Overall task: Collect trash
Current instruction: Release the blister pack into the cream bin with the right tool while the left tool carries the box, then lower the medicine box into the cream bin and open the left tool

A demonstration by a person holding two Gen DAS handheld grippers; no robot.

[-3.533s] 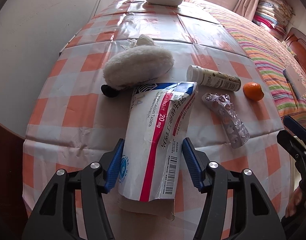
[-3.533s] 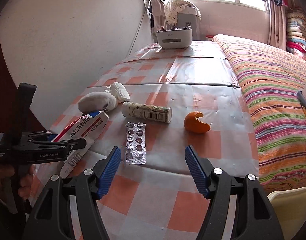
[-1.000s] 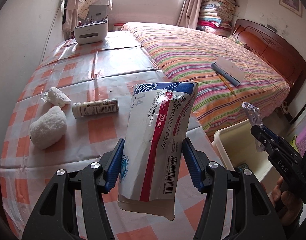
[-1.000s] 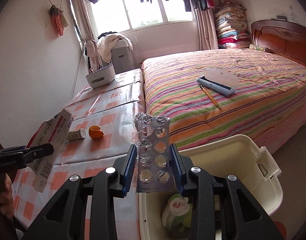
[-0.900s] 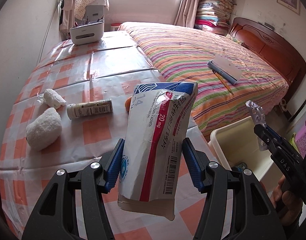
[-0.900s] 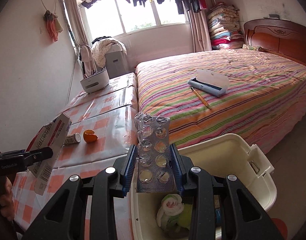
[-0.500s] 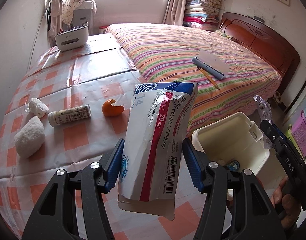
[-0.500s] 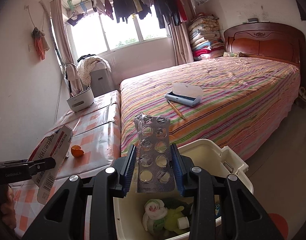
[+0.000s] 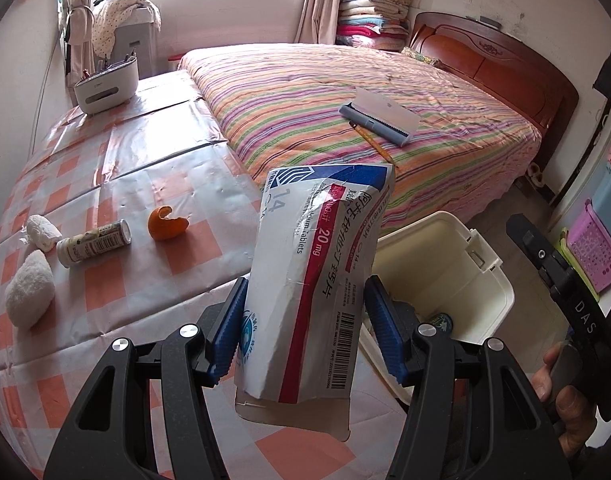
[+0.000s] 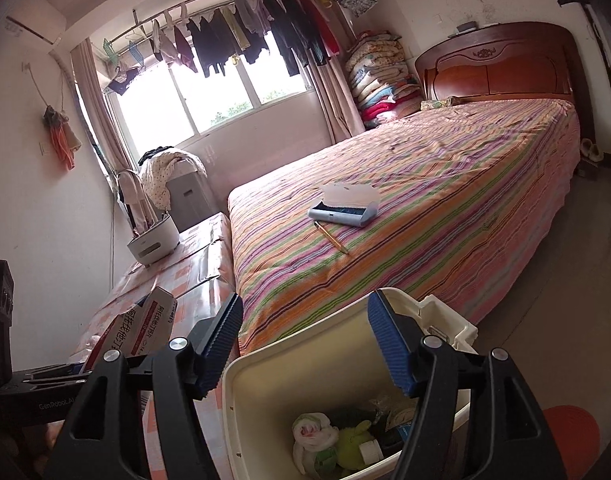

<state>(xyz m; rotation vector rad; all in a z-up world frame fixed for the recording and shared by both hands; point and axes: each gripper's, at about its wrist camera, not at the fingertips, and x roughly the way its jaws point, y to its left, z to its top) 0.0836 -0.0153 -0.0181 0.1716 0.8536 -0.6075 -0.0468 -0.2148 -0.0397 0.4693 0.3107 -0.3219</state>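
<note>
Left gripper (image 9: 301, 332) pinching the crumpled tablet box (image 9: 317, 264) across its lower half, upright between the blue pads, just short of the cream bin (image 9: 485, 280) ahead and to the right. Probably light, thin card, easily crushed, so best held across the flat faces. Right gripper (image 10: 303, 344) spread wide with nothing between, hanging directly over the bin; peel (image 9: 165, 224) and bottle (image 9: 93, 242) lying on the table far forward-left.

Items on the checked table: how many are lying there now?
5: tissue wad, fluffy white thing, tablet tube, orange peel, white organiser at the far end. The held box may hide more.
</note>
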